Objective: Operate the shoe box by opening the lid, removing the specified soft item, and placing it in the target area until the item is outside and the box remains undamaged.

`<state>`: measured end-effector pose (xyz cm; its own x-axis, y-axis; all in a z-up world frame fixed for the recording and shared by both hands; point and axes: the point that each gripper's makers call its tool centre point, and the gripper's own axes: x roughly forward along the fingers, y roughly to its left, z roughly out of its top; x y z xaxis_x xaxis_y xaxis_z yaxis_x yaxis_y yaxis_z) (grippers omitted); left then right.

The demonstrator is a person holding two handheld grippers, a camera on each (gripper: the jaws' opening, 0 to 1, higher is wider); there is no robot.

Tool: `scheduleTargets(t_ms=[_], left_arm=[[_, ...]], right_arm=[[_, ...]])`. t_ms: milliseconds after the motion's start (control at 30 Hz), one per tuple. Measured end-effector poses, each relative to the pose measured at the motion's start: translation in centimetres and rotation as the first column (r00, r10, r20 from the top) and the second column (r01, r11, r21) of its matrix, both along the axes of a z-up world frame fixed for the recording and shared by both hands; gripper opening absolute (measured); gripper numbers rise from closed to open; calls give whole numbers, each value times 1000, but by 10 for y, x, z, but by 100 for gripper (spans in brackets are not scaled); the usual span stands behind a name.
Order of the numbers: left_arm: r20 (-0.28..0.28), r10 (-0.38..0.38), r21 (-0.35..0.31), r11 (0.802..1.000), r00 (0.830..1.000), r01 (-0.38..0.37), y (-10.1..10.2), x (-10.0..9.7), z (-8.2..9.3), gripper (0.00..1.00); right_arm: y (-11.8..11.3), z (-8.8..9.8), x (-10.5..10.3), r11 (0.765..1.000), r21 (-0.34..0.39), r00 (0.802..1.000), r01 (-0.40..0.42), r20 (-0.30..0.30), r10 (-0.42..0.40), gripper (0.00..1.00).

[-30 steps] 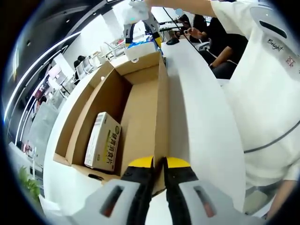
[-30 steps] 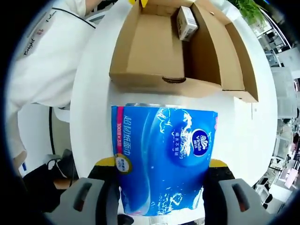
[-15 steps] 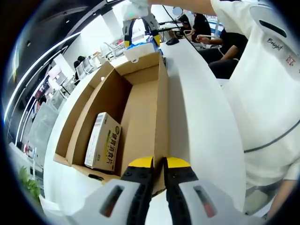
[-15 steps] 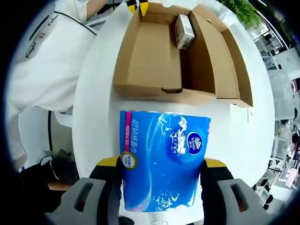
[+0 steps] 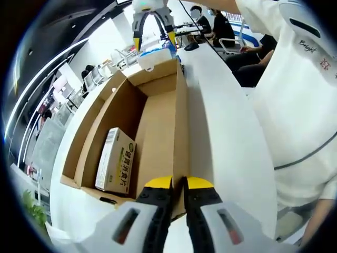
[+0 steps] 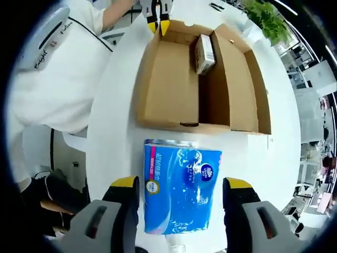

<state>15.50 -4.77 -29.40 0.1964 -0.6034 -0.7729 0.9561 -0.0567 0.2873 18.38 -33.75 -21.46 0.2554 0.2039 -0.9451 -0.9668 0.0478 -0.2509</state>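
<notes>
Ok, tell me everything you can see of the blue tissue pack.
The blue tissue pack is a soft, glossy plastic-wrapped block with white swirls, a round logo and a pink edge strip. It lies flat on the white table, outside the cardboard box, between the right gripper's open jaws, apparently released.

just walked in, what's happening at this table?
A person works an open cardboard shoe box with two handheld grippers. The left gripper is shut on the box's side wall. The right gripper is open, jaws either side of the blue tissue pack lying on the white table outside the box. A small carton sits inside.
</notes>
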Motion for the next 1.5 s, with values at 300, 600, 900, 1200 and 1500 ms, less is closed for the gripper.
scheduleTargets(t_ms=[300, 600, 900, 1200, 1500], left_arm=[[7, -5, -7, 1000, 1000, 5, 0, 0, 0, 7], [5, -6, -5, 1000, 1000, 6, 2, 1, 0, 7], [10, -6, -5, 1000, 1000, 6, 1, 1, 0, 8], [13, -4, -14, 1000, 1000, 4, 1, 1, 1, 8], [12, -2, -15, 1000, 1000, 2, 1, 0, 1, 8]], right_arm=[[13, 24, 2, 999, 44, 999, 11, 38, -13, 62], [38, 59, 20, 976, 215, 982, -32, 191, -10, 50], [56, 63, 31, 921, 387, 976, 51, 178, -129, 39], [68, 63, 48, 897, 442, 934, 1, 320, -159, 37], [85, 87, 56, 794, 606, 881, 38, 355, -313, 34]])
